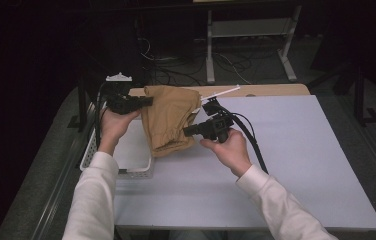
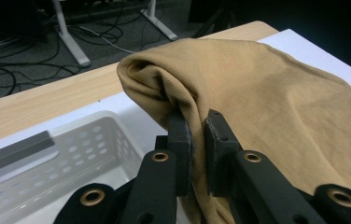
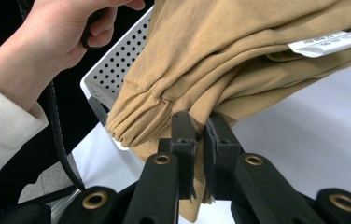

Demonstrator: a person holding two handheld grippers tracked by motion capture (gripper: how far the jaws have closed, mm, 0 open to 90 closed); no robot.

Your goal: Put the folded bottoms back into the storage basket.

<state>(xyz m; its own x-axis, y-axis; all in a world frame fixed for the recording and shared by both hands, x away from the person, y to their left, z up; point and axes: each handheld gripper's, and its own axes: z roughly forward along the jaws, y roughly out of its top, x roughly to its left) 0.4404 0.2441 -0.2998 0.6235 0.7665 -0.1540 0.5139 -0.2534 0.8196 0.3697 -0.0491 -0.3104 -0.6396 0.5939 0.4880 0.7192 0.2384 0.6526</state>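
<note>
A tan garment [image 1: 168, 117] hangs folded above the table's left side, held up between both hands. My left gripper [image 1: 148, 101] is shut on the cloth's left upper edge; in the left gripper view the tan fabric [image 2: 267, 102] is pinched between the black jaws of this gripper [image 2: 198, 122]. My right gripper [image 1: 187, 131] is shut on the garment's right lower part; in the right gripper view its gathered hem [image 3: 136, 116] bunches just above the right gripper [image 3: 200, 122]. A white label [image 3: 332, 42] shows on the cloth.
A white perforated basket [image 1: 137, 169] stands at the table's left edge, partly under the garment; its wall [image 2: 71, 149] lies below the left gripper. The grey table top [image 1: 296, 150] stretches to the right. Cables and a frame's legs [image 1: 211, 55] lie on the floor behind.
</note>
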